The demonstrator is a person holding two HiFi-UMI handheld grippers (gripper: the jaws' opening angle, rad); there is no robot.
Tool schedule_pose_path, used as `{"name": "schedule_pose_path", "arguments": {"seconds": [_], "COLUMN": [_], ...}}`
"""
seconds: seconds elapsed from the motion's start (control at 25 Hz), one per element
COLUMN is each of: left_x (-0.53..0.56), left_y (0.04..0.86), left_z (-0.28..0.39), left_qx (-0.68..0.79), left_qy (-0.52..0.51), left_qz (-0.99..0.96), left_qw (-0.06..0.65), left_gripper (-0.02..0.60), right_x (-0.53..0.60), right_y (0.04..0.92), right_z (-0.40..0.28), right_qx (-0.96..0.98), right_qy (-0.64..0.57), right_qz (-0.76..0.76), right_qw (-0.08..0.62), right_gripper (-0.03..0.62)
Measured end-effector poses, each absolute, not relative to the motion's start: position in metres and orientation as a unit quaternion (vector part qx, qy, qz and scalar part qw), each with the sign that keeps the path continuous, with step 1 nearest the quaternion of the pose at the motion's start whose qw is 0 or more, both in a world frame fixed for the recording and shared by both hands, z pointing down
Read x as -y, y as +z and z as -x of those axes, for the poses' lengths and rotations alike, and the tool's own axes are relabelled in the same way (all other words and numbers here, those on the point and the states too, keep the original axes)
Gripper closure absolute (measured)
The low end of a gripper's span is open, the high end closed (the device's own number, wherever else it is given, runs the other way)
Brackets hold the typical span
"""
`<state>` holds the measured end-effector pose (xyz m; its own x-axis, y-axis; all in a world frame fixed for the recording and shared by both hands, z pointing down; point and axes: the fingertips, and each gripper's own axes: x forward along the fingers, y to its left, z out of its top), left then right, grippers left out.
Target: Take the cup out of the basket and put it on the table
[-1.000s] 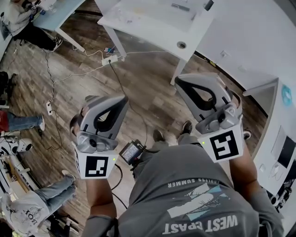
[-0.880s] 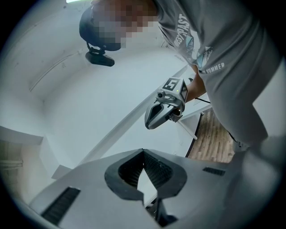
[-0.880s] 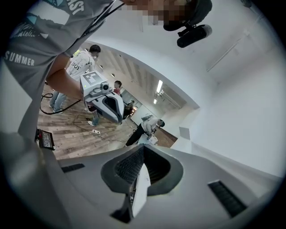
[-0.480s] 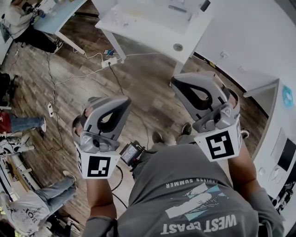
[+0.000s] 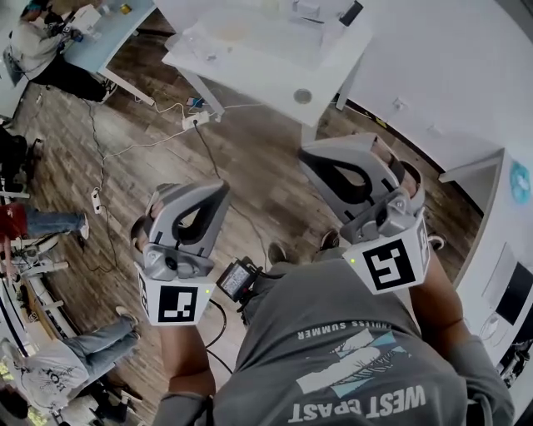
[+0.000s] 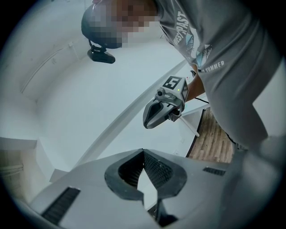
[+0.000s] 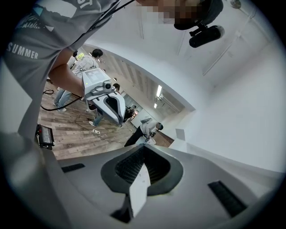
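No cup and no basket show in any view. In the head view my left gripper (image 5: 218, 190) and my right gripper (image 5: 313, 155) are held up in front of the person's chest, over the wood floor. Both are shut with nothing between the jaws. The left gripper view shows my left gripper (image 6: 143, 152) with its jaws closed to a point against a white wall, and the right gripper (image 6: 163, 109) floats beyond it. In the right gripper view my right gripper (image 7: 144, 147) has its pads together, with the left gripper (image 7: 107, 100) off to the left. A white table (image 5: 275, 58) stands ahead.
Cables and a power strip (image 5: 196, 108) lie on the wood floor (image 5: 250, 158) before the table. People sit at the left near a blue table (image 5: 108, 25). A white wall and counter (image 5: 500, 191) run along the right. A black device (image 5: 237, 277) hangs at the person's waist.
The head view has shifted toward the white table, so more of its top shows. Both grippers stay shut and raised; the right one has drifted a little left.
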<state>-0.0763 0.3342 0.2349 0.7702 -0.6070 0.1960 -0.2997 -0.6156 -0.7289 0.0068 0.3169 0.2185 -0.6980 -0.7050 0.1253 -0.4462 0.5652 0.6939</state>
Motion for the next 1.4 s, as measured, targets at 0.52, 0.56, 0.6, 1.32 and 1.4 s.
{"name": "schedule_pose_path", "arguments": {"seconds": [0.52, 0.56, 0.6, 1.32, 1.4], "left_x": [-0.329, -0.329, -0.328, -0.271, -0.257], "left_y": [0.234, 0.232, 0.231, 0.225, 0.221], "left_z": [-0.015, -0.019, -0.022, -0.007, 0.001], "left_qx": [-0.263, -0.261, -0.259, -0.211, -0.205], "left_qy": [-0.226, -0.227, -0.229, -0.204, -0.196], "left_qz": [0.868, 0.868, 0.868, 0.882, 0.883], "left_qw": [0.355, 0.356, 0.357, 0.369, 0.373], "left_gripper": [0.572, 0.572, 0.572, 0.572, 0.572], "right_x": [-0.316, -0.316, -0.316, -0.273, -0.261], "right_y": [0.215, 0.213, 0.211, 0.215, 0.215], "right_z": [-0.096, -0.101, -0.106, -0.101, -0.094], "right_qx": [0.865, 0.864, 0.863, 0.849, 0.846], "right_qy": [-0.327, -0.328, -0.328, -0.291, -0.285], "right_qz": [-0.329, -0.333, -0.337, -0.394, -0.401], "right_qw": [0.189, 0.186, 0.183, 0.198, 0.205], "right_gripper": [0.583, 0.583, 0.583, 0.583, 0.583]}}
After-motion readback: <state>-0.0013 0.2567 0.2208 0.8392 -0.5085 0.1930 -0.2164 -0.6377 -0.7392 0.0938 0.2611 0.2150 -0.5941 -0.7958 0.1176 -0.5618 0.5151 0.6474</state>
